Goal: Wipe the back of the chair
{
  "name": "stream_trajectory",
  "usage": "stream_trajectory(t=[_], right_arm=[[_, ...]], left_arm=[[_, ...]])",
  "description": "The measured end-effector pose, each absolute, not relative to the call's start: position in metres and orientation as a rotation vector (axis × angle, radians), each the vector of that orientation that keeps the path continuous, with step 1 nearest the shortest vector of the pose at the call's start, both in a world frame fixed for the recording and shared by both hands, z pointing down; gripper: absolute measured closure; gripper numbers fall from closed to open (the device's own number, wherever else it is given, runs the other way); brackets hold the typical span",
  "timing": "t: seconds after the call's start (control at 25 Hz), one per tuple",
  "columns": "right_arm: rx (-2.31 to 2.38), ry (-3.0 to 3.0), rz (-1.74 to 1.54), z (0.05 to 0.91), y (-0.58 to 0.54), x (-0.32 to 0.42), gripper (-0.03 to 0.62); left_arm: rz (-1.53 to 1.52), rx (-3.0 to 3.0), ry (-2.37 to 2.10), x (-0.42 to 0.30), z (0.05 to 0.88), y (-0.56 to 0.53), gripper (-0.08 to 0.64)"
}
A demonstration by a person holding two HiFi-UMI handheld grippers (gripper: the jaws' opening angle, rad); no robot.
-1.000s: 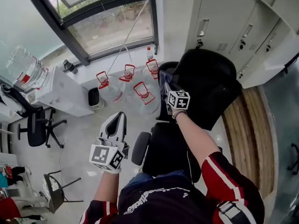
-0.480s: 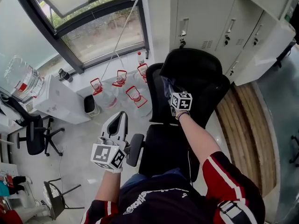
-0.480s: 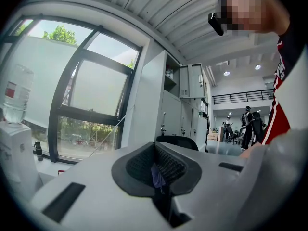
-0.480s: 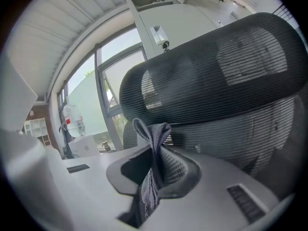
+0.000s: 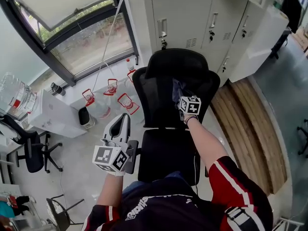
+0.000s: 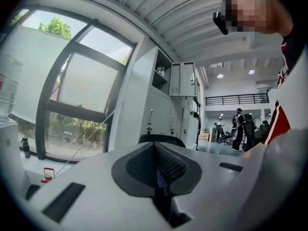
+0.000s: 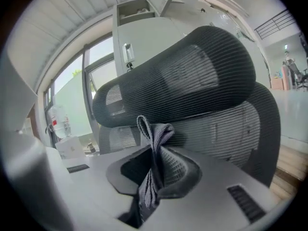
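A black mesh office chair stands in front of me, with its backrest (image 5: pixel 156 97), headrest (image 5: pixel 178 61) and seat (image 5: pixel 168 150) in the head view. My right gripper (image 5: pixel 179 89) is shut on a dark grey cloth (image 5: pixel 176 84) and holds it against the front of the backrest, just below the headrest. In the right gripper view the cloth (image 7: pixel 153 170) sticks up folded between the jaws of the right gripper (image 7: pixel 156 163), close to the headrest (image 7: pixel 183 76). My left gripper (image 5: pixel 121 123) is shut and holds nothing, hovering by the chair's left armrest (image 5: pixel 132 157).
Water jugs with red handles (image 5: pixel 108 93) and a black bin (image 5: pixel 83 117) stand on the floor under the window. Grey lockers (image 5: pixel 192 18) rise behind the chair. A wooden platform (image 5: pixel 245 124) lies to the right; a white box (image 5: pixel 53 114) and another chair (image 5: pixel 29 153) are at left.
The head view has swung so the chair sits square in the middle. My right gripper with the cloth has gone from the backrest's left edge toward its middle. The left gripper has barely moved.
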State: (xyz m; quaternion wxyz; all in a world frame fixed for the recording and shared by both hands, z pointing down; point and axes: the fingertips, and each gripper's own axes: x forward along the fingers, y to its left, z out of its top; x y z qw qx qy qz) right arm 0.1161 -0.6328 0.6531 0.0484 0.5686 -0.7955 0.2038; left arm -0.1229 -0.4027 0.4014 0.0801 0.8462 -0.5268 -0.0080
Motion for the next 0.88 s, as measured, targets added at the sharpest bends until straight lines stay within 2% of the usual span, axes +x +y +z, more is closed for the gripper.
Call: stream_trajectory(t=[0.6,0.88], right_arm=[[2.06,-2.128,0.61,0.674,-0.586,0.329,0.534],[2.14,-2.039,0.62,0.686,-0.553,0.386,0.534]], left_arm=[[0.035,2.648,-1.35,-0.029,0.404,-0.408,0.535],[0.054,2.69,-1.287,0.0,0.403,-0.407,0.535]])
